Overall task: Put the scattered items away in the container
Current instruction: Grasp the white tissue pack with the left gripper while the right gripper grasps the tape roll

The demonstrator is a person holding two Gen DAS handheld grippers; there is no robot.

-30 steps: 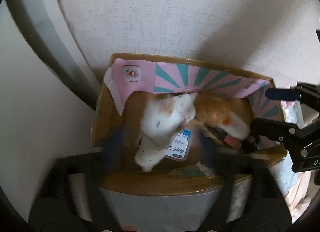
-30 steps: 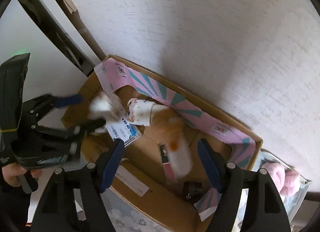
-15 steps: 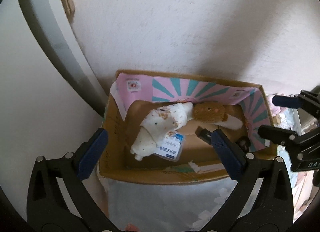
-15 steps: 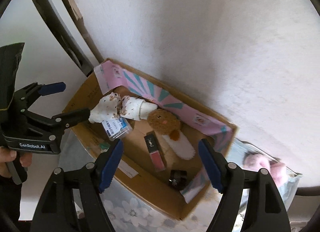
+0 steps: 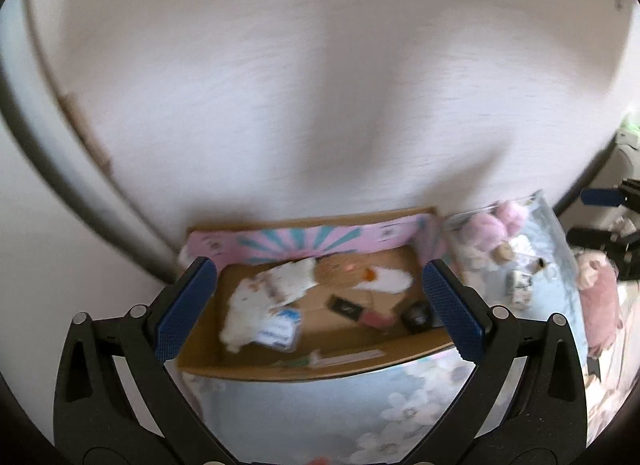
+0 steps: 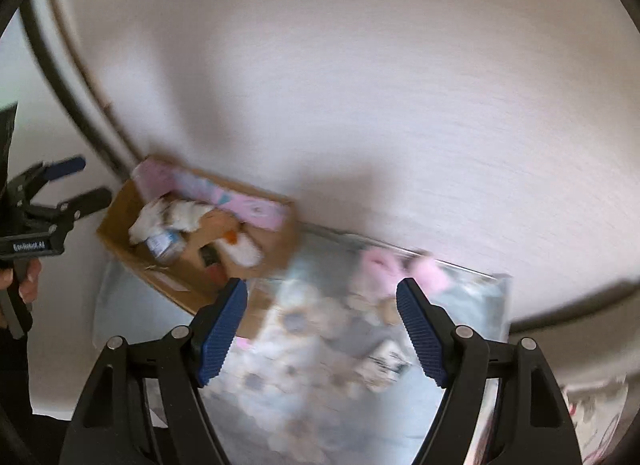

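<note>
Since the earlier frames both grippers have been drawn back from the cardboard box (image 5: 304, 365), which now appears smaller and blurred in each view.

Left gripper (image 5: 318, 307): jaws spread wide, nothing held; seen low in the left wrist view, framing the box.

Right gripper (image 6: 322, 331): jaws spread wide, nothing held; set over the floral cloth (image 6: 304, 397) at lower centre of the right wrist view.

Box, lower centre of the left wrist view, against the white wall (image 5: 320, 85); pink-and-teal liner (image 5: 296, 241) along its far side. Contents: white plush (image 5: 256, 305), blue-labelled packet (image 5: 280, 331), brown plush (image 5: 338, 273), black-and-pink tube (image 5: 356, 311), small dark jar (image 5: 417, 315).

Outside, right of the box: pink plush items (image 5: 488, 227) lying on the cloth.
</note>
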